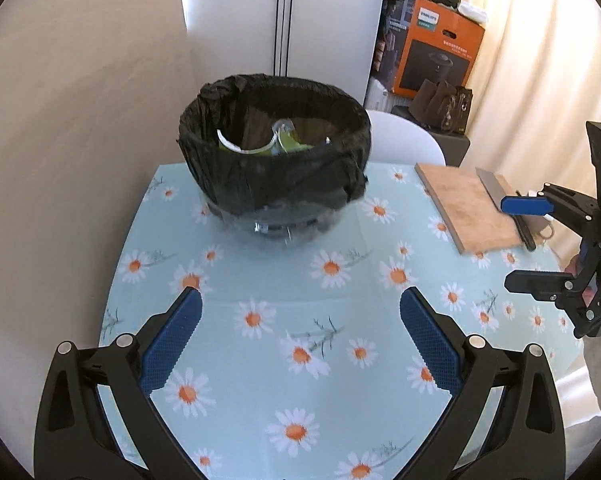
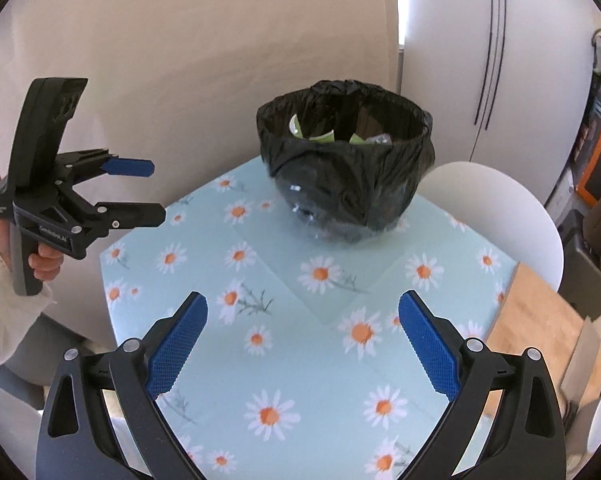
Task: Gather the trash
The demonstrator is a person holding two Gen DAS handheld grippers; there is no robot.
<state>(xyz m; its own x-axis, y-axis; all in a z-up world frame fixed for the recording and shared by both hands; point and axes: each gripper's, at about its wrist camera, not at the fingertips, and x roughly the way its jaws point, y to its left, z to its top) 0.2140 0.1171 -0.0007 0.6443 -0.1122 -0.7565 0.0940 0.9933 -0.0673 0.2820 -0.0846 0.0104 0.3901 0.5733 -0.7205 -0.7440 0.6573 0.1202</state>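
A clear round bin lined with a black trash bag [image 1: 274, 168] stands at the far side of the daisy-print tablecloth [image 1: 300, 320]; it also shows in the right wrist view [image 2: 346, 172]. Green and white trash [image 1: 260, 142] lies inside it. My left gripper [image 1: 300, 300] is open and empty above the cloth, short of the bin. My right gripper [image 2: 302, 304] is open and empty too. The right gripper shows at the right edge of the left wrist view [image 1: 518, 244], the left gripper at the left of the right wrist view [image 2: 154, 190].
A wooden cutting board [image 1: 468, 210] with a knife lies at the table's right side. A white chair [image 2: 500, 216] stands behind the table. Boxes and bags [image 1: 432, 48] are stacked at the back right. A wall runs along the left.
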